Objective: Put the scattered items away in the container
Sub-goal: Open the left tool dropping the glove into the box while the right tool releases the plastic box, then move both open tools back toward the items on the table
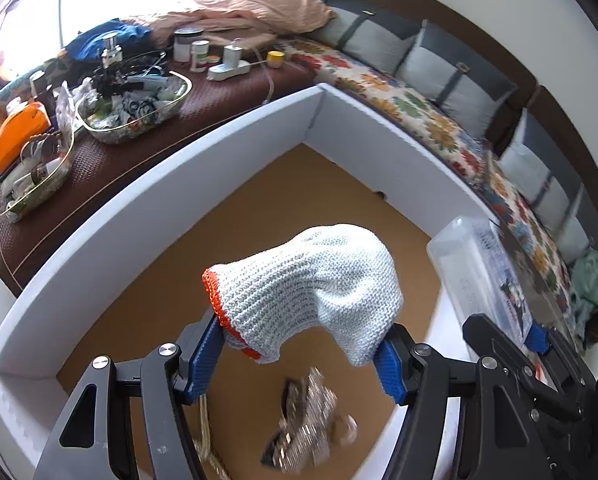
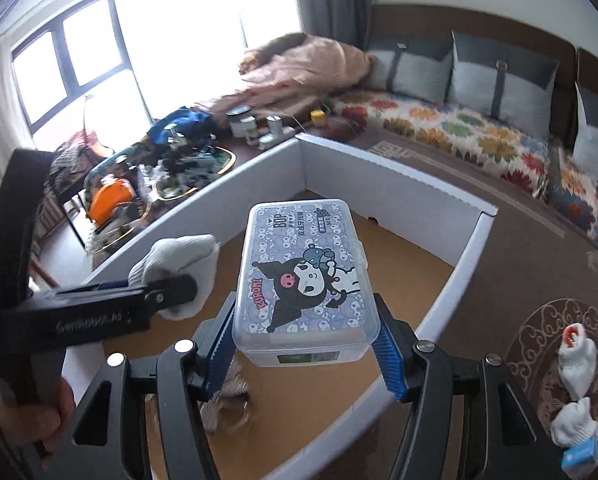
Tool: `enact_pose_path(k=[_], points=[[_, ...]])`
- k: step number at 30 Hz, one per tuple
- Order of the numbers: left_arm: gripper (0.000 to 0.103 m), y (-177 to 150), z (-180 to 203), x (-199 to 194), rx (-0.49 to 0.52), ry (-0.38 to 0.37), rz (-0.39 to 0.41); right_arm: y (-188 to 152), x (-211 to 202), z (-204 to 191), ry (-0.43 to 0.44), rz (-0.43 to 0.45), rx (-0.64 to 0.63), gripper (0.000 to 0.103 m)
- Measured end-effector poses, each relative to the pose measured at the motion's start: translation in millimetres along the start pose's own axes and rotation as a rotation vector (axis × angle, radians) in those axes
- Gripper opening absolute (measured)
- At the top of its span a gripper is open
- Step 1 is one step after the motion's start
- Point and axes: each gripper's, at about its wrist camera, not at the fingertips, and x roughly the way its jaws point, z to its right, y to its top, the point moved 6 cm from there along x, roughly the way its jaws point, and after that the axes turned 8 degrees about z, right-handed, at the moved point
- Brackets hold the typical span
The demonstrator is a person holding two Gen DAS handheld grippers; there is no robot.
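Left wrist view
- Left gripper (image 1: 299, 354): blue pads pinch a knitted glove (image 1: 311, 292), one on each side of its lower edge.
- Glove: white with an orange cuff, bunched and arching up between the fingers; its long axis runs across the jaws, cuff at the left of the picture.
- Glove over box: it hangs above the brown floor of the white-walled box (image 1: 159, 184), well inside the walls.
- Already in the box: a blurred glittery item (image 1: 305, 420) lies on the floor right under the fingers.
- Right gripper (image 1: 539, 340): seen at the right edge, carrying a clear case (image 1: 479, 276) over the box's right wall.

Right wrist view
- Right gripper (image 2: 305, 344): ribbed blue pads clamp the case (image 2: 305, 276) by its two long sides, near its closer end.
- Case: clear plastic with a cartoon lid, held nearly level; long axis points away from the fingers toward the box's far corner.
- Case over box: above the box (image 2: 383, 184) floor, inside the walls.
- Left gripper (image 2: 179, 280): beside the case on the left, glove (image 2: 179, 256) wrapped round its tip, also over the floor.
- Left to tidy: two white gloves (image 2: 575, 356) and a small blue carton (image 2: 579, 454) on the rug (image 2: 539, 272), outside the box on the right.
- Judgement: both loads sit straight above the floor, so each drop needs only the fingers spread; the right hand is nearer the remaining items.
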Motion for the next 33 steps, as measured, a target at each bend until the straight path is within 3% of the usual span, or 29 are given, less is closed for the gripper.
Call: enact_pose_path(k=[3,6,10,14,23,33], points=[[0.065,-0.9,-8.1,18.3,-0.021,0.024,-0.024,2.2,20.5,3.7,-0.012,-0.035,0.024,0.062],[0.066,-6.9,-11.2,33.8,-0.039,-0.003,-0.075,3.8,38.1,5.6,-0.009,-0.069,0.051,0.063],[0.077,-10.1,-16.1,43.1,-0.066,0.012,-0.116,1.8,56.4,3.2,0.041,-0.132,0.129,0.063],[0.079,-9.6,-25.0,40.6,-0.084,0.024,-0.116,2.7,48.9,7.2,0.030,-0.102,0.175,0.063],[0.079,-11.3,-37.5,9.1,-0.092,0.013,-0.103,-3.9,6.8,21.1,0.056,-0.003,0.332,0.063],[0.079,-71.7,6.0,-58.6,0.115,-0.005,-0.023,-58.3,-79.7,22.8,0.109,0.092,0.367,0.063]])
